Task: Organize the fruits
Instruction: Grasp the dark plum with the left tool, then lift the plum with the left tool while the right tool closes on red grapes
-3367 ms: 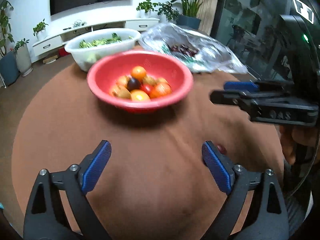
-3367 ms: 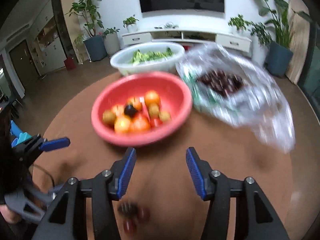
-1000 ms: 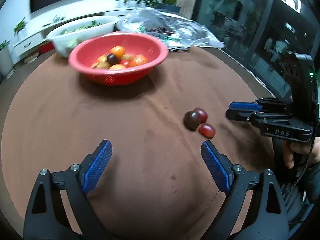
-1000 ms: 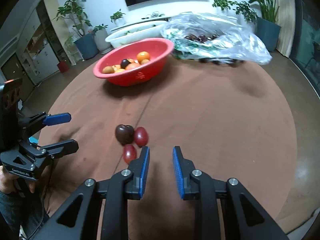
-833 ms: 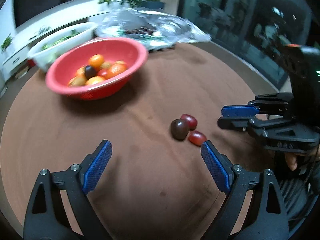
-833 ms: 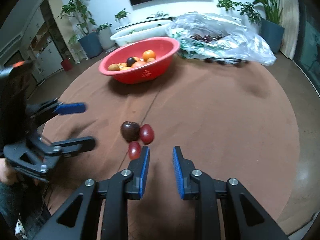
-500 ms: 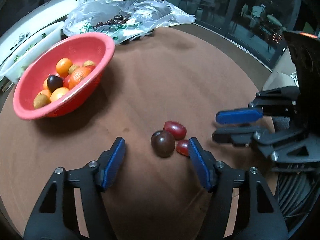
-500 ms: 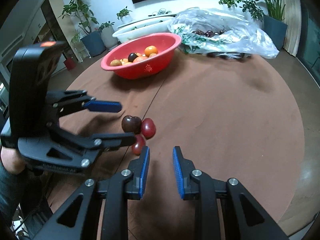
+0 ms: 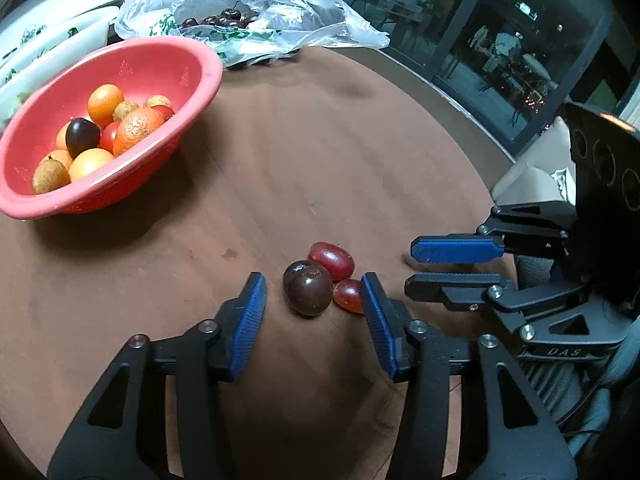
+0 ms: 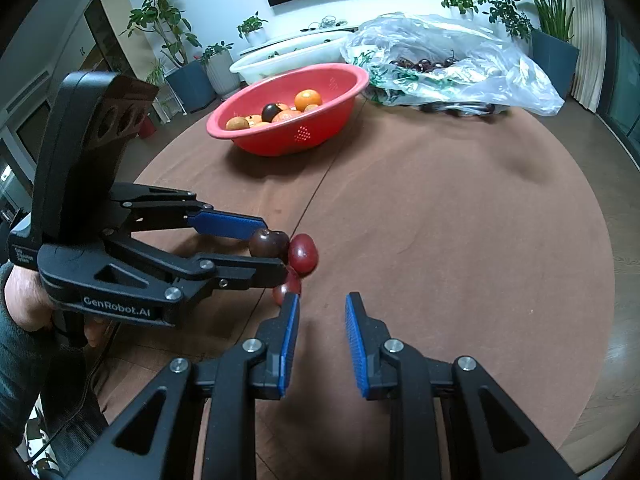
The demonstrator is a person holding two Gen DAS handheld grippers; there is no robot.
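Dark plum (image 9: 308, 294): on the counter (image 9: 360, 152), between my left gripper (image 9: 312, 312) as it closes, pads not yet touching.
Right gripper (image 10: 320, 336): narrow, empty.
Risk: I judge the right pad may nudge the red grape tomato (image 9: 347, 295) touching the plum.
Red bowl (image 9: 120, 184): oranges, mixed fruit.
Plastic bag (image 9: 280, 4): cherries.

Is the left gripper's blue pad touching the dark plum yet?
Apart. The left wrist view shows brown table between the plum and the left pad of the closing left gripper.

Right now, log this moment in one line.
left gripper: closing around dark plum, pads not touching | right gripper: empty | red basin: holds fruit
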